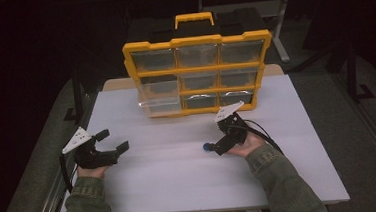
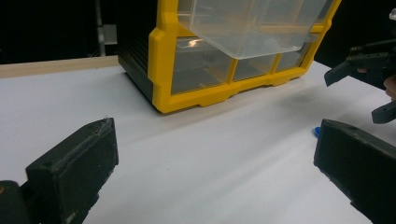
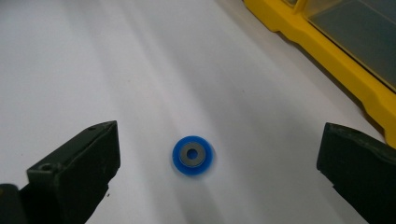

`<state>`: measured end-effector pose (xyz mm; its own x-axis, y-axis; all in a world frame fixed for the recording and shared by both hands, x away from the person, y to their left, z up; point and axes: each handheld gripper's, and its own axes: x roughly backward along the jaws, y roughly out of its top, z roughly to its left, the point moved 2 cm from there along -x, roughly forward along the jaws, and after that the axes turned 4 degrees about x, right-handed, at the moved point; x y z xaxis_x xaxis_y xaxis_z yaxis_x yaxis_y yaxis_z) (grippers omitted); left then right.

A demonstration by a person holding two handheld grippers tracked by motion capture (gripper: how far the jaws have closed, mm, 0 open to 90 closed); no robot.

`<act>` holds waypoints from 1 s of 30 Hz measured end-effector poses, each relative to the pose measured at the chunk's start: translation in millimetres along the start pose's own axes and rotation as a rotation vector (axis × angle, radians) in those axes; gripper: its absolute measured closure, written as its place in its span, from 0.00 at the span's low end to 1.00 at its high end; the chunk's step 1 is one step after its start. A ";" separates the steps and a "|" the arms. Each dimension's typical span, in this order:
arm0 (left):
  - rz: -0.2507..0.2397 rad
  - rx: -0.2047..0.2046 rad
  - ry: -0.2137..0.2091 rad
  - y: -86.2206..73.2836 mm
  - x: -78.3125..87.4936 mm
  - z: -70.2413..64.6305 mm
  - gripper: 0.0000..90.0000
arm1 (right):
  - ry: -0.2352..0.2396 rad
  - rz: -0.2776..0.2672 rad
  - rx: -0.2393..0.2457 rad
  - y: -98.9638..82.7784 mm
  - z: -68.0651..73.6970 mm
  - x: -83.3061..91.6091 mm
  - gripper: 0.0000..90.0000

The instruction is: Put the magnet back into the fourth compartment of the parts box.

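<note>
Lying flat, hole upward, blue washer [image 3: 193,155], both tongs wide apart, empty.

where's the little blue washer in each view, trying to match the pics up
High view: the blue washer lies on the white table, just left of the right gripper, below the yellow organizer.
Left gripper view: a blue sliver at the right edge, partly behind that gripper's own finger.
Right gripper view: low centre, between the open fingers.
Shared landmark: the yellow organizer's bottom frame.
</note>
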<state>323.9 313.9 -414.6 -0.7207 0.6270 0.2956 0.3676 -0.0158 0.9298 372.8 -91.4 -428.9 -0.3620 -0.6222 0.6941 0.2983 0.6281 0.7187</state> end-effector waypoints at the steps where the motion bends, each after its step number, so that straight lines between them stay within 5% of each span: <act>1: 0.000 0.000 0.000 0.0 0.0 0.0 0.00 | 0.003 0.002 0.001 0.2 0.6 -1.3 0.00; 19: 0.000 0.000 -0.003 -0.5 -0.2 -0.2 0.00 | 0.029 0.078 -0.008 -4.1 1.0 -22.6 0.00; 30: -0.001 0.003 -0.002 -0.6 -0.3 0.3 0.00 | 0.064 0.118 0.020 -6.3 3.8 -32.2 0.18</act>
<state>324.0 314.0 -415.3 -0.7203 0.6283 0.2940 0.3682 -0.0129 0.9296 379.3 -73.6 -456.0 -0.2681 -0.5718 0.7753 0.3178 0.7072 0.6315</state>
